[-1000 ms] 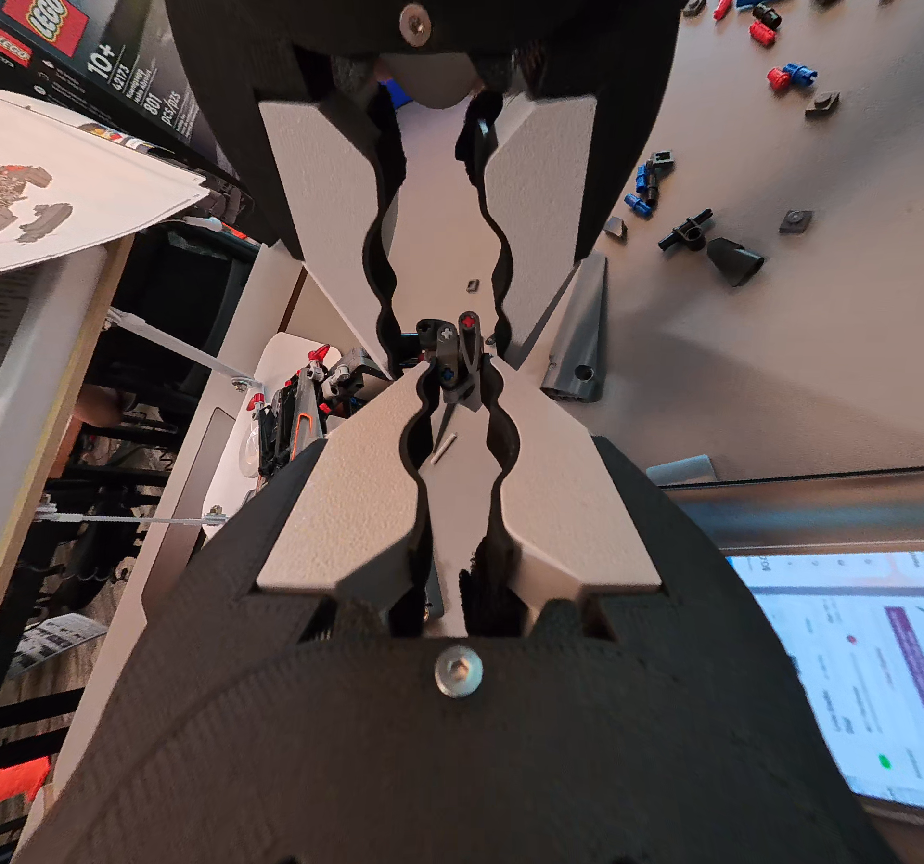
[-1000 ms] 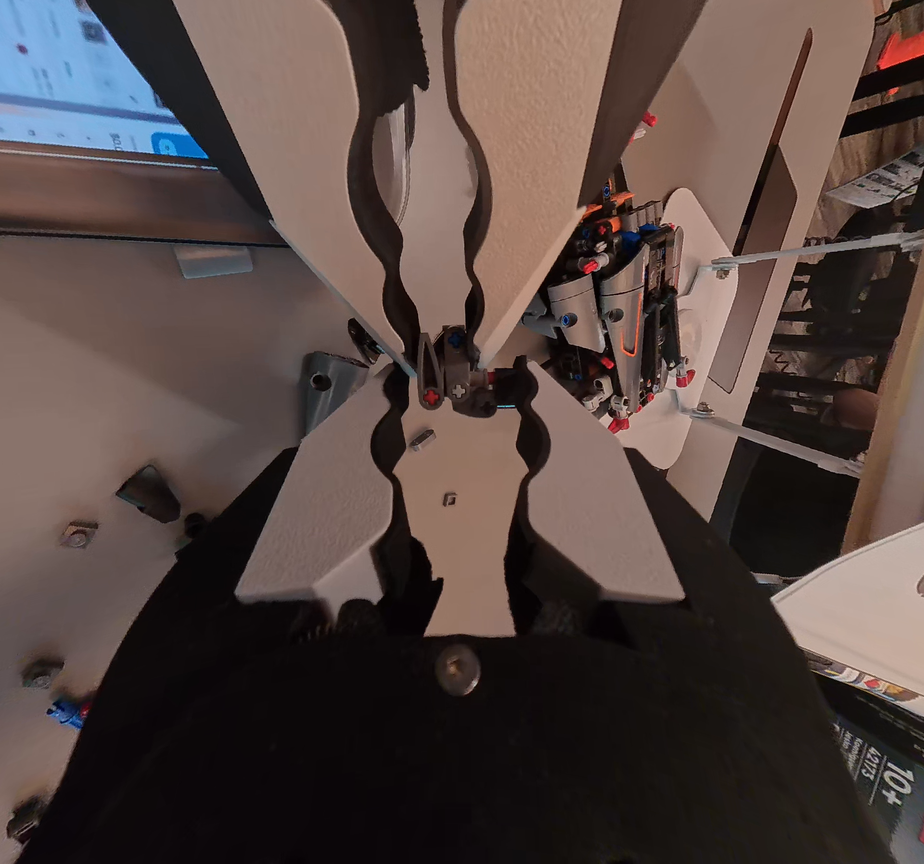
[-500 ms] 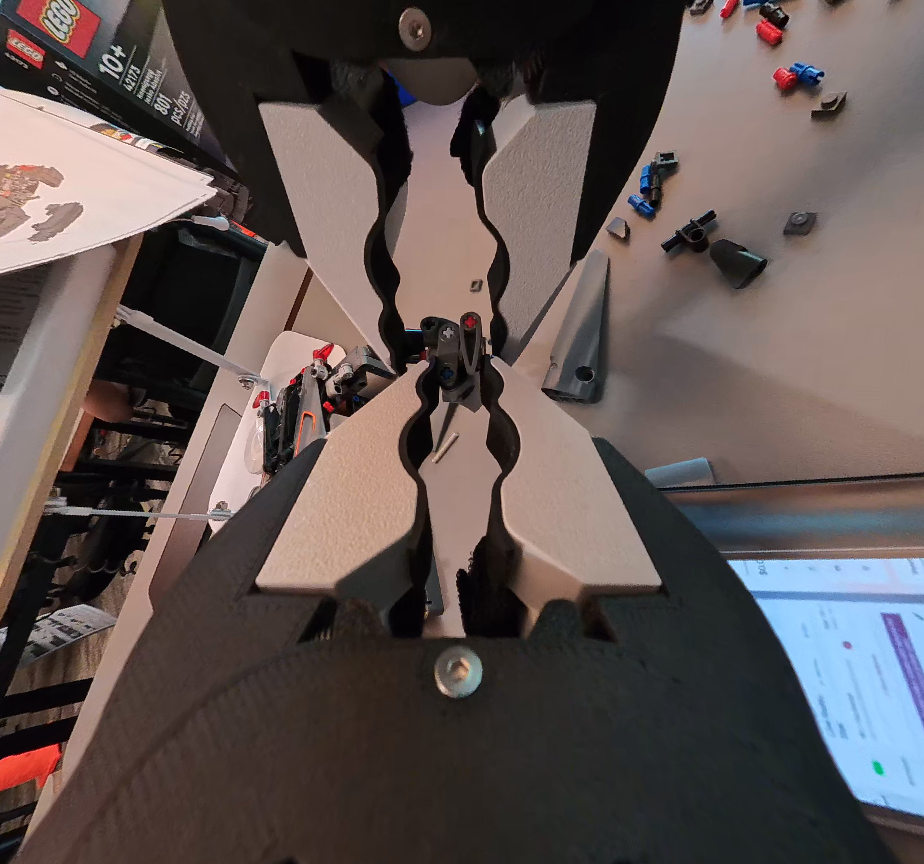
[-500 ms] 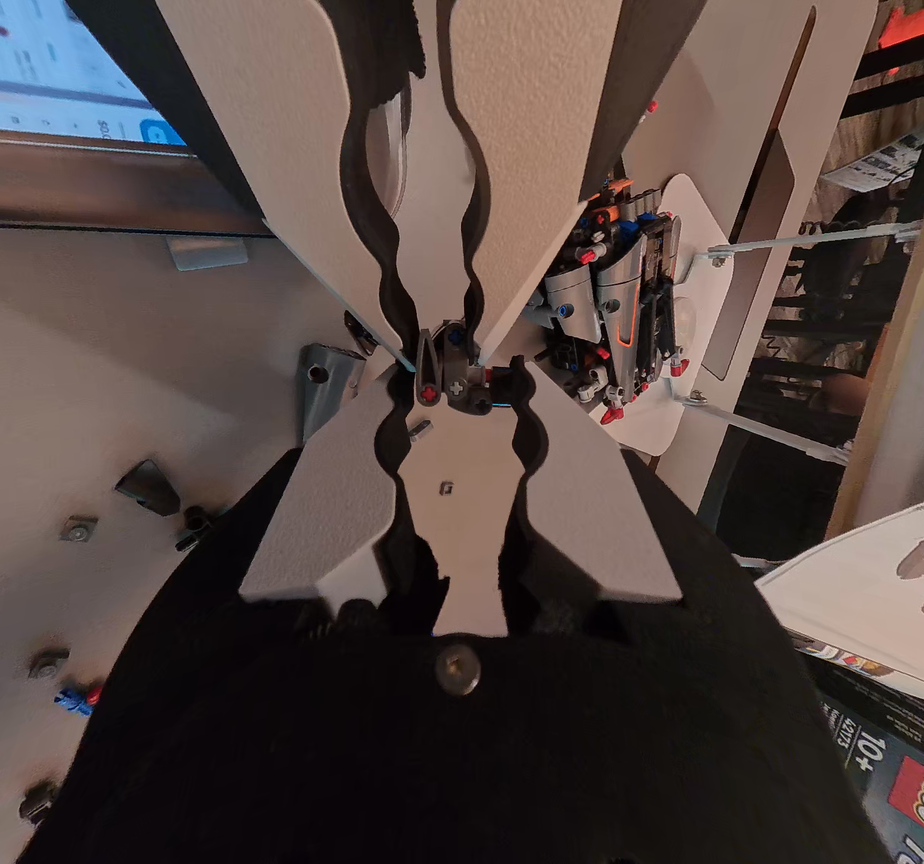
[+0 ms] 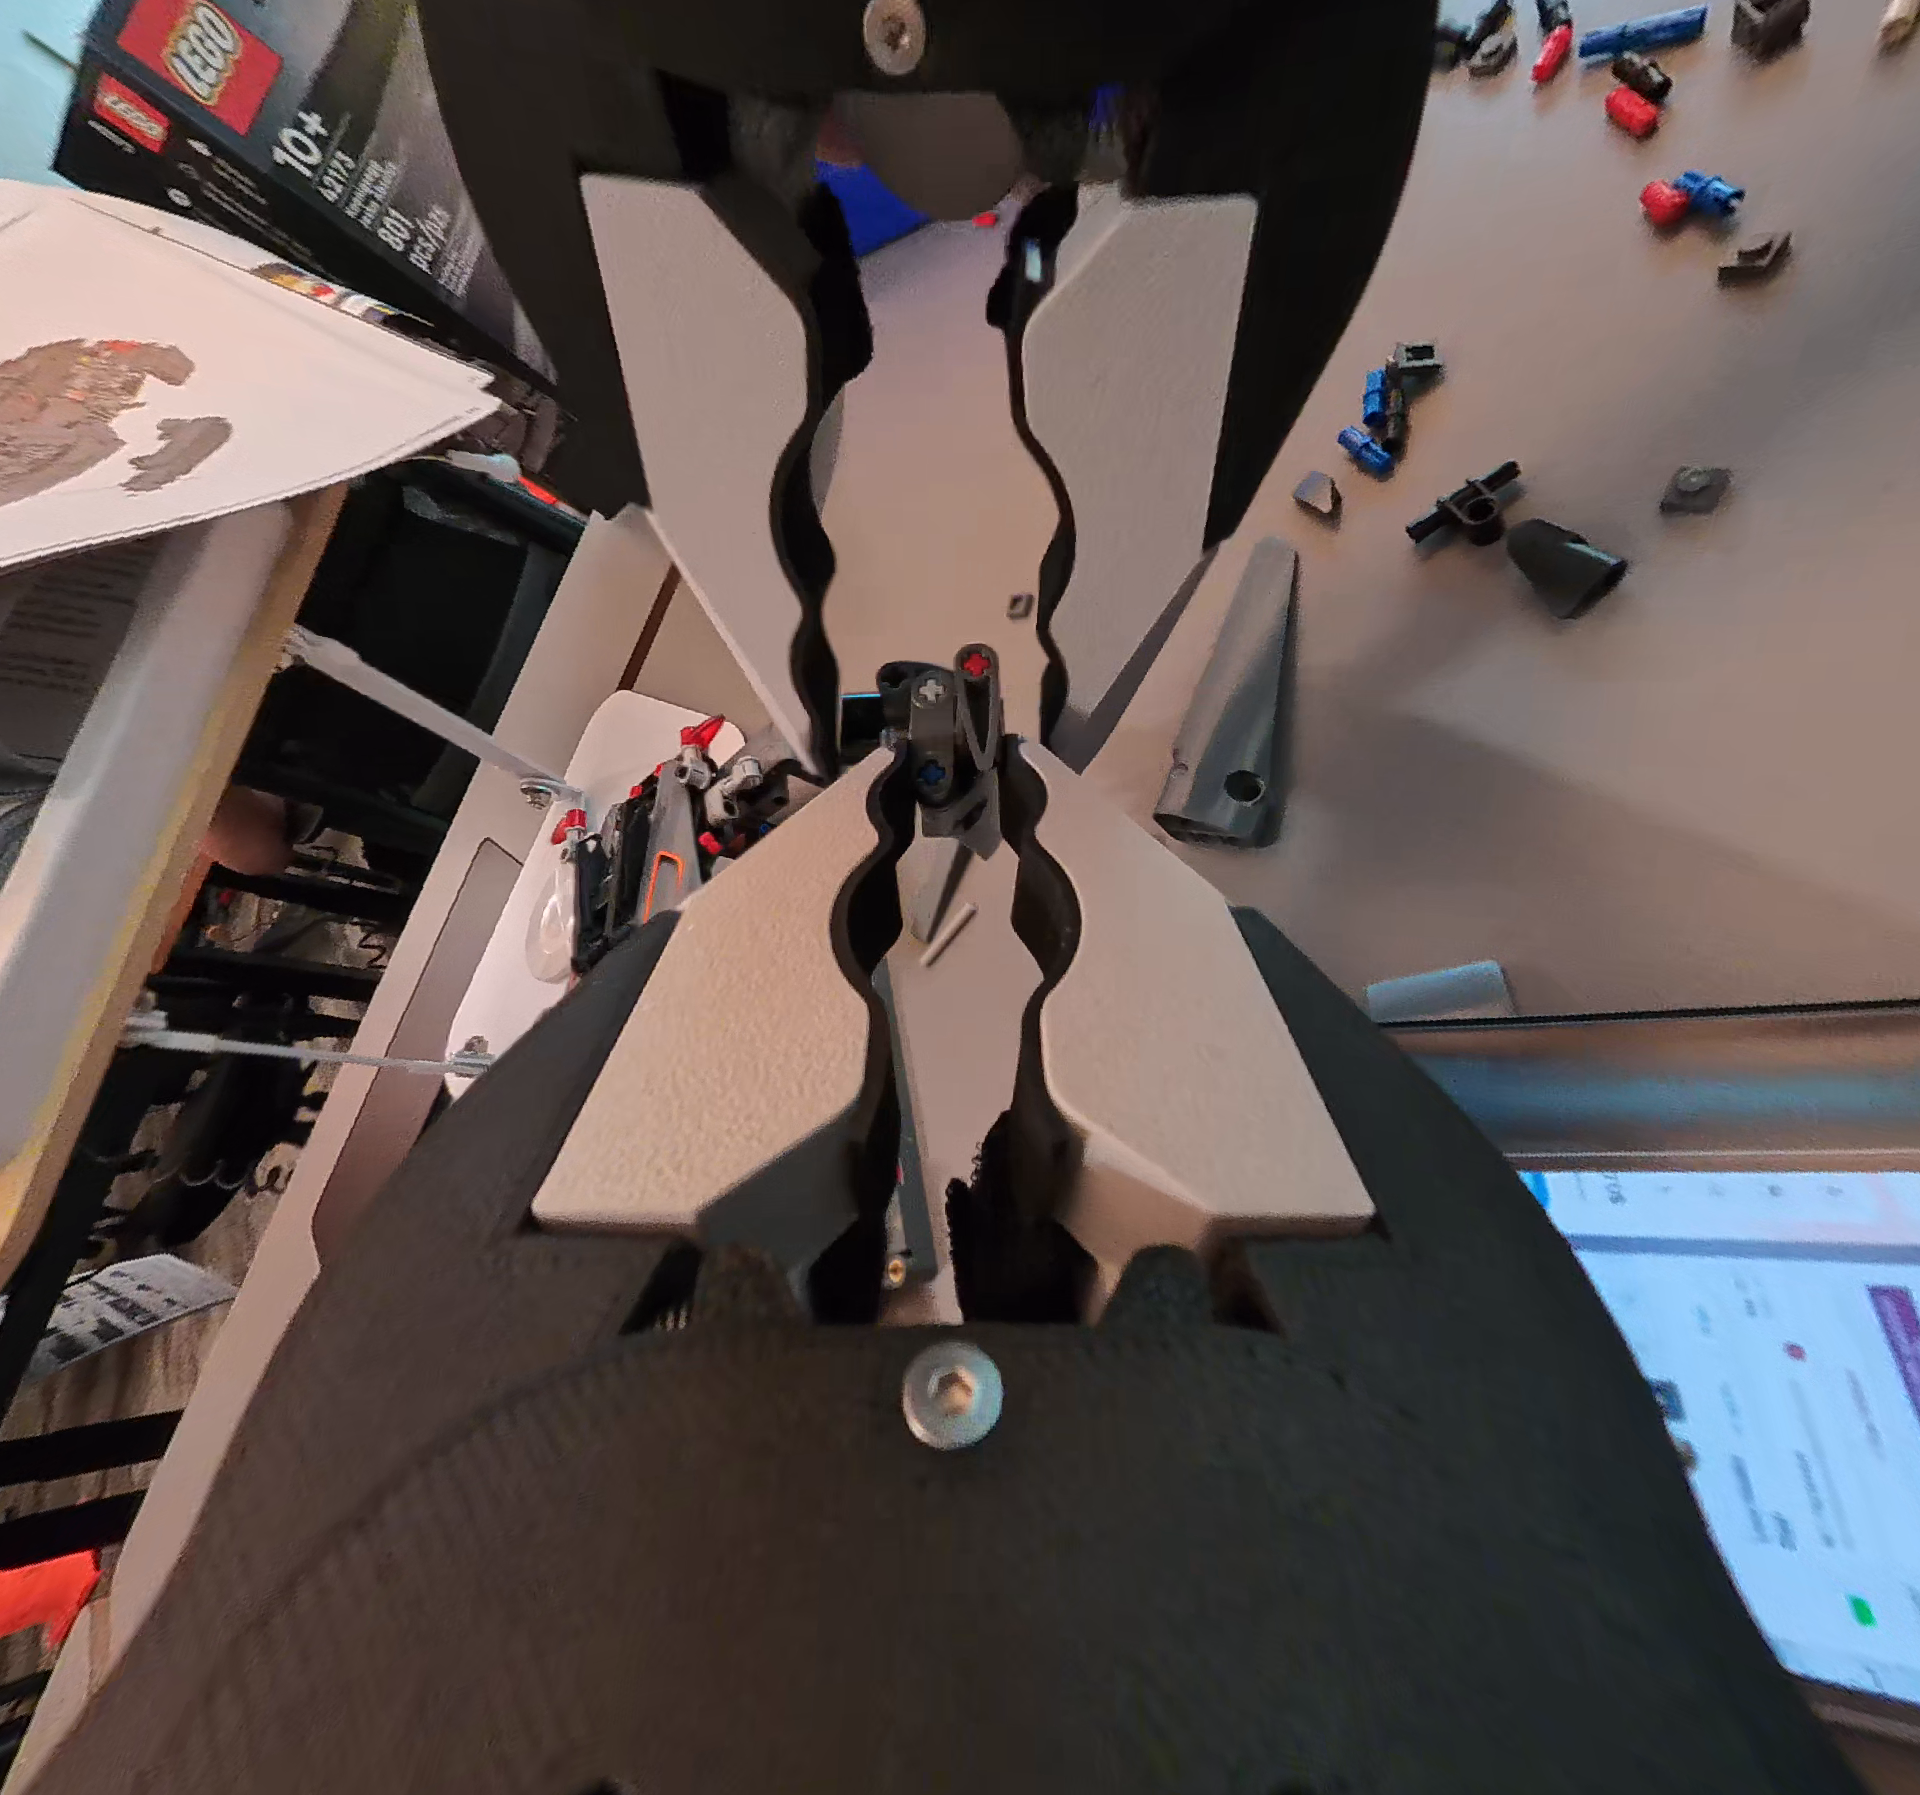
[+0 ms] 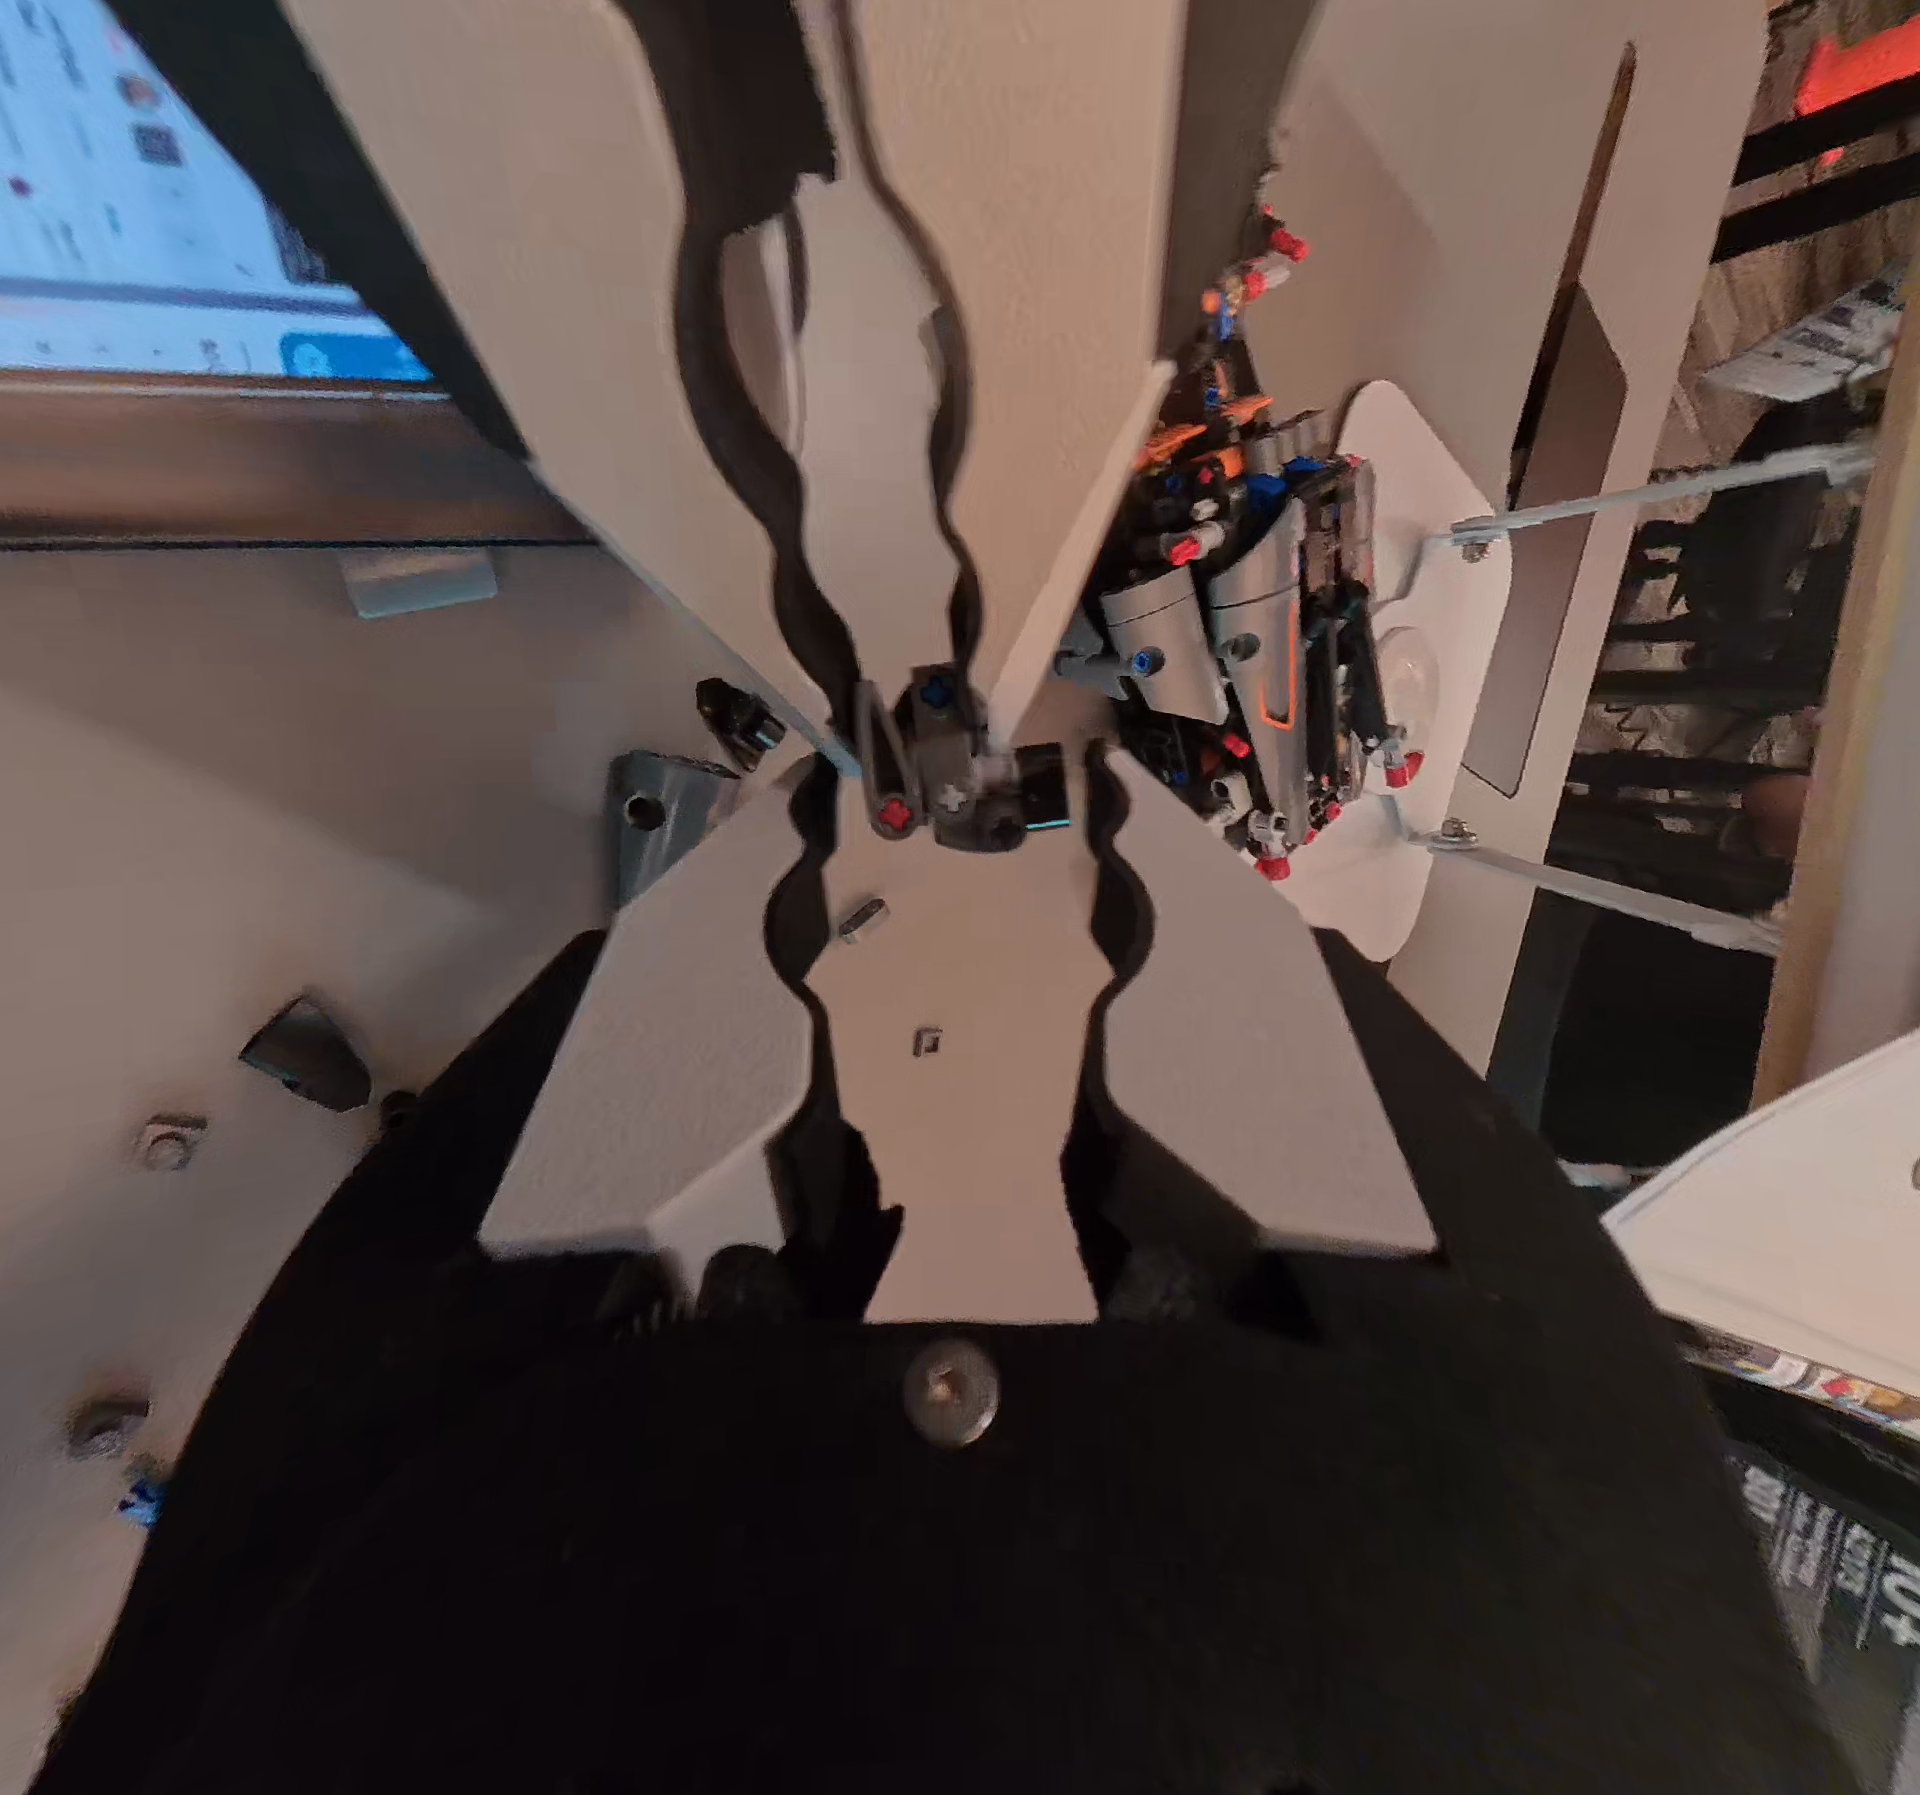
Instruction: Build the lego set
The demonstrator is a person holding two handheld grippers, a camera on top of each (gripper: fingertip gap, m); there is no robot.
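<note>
Pale tabletop (image 5: 1558,810), lit screen (image 5: 1766,1413) at edge (blurred); dark shelving (image 6: 1683,706) beyond.

Small dark grey sub-assembly (image 5: 951,748) with red, white, blue axle ends, raised above table (image 5: 1558,810)

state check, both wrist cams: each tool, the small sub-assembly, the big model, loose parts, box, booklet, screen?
left tool: shut on small sub-assembly, near end
right tool: jaws apart; grip on the sub-assembly unclear
partly built model: resting on white stand, untouched
grey wedge panel: loose on table
scattered small parts: loose on table
set box: closed, tilted
instruction booklet: open
screen: on
</note>
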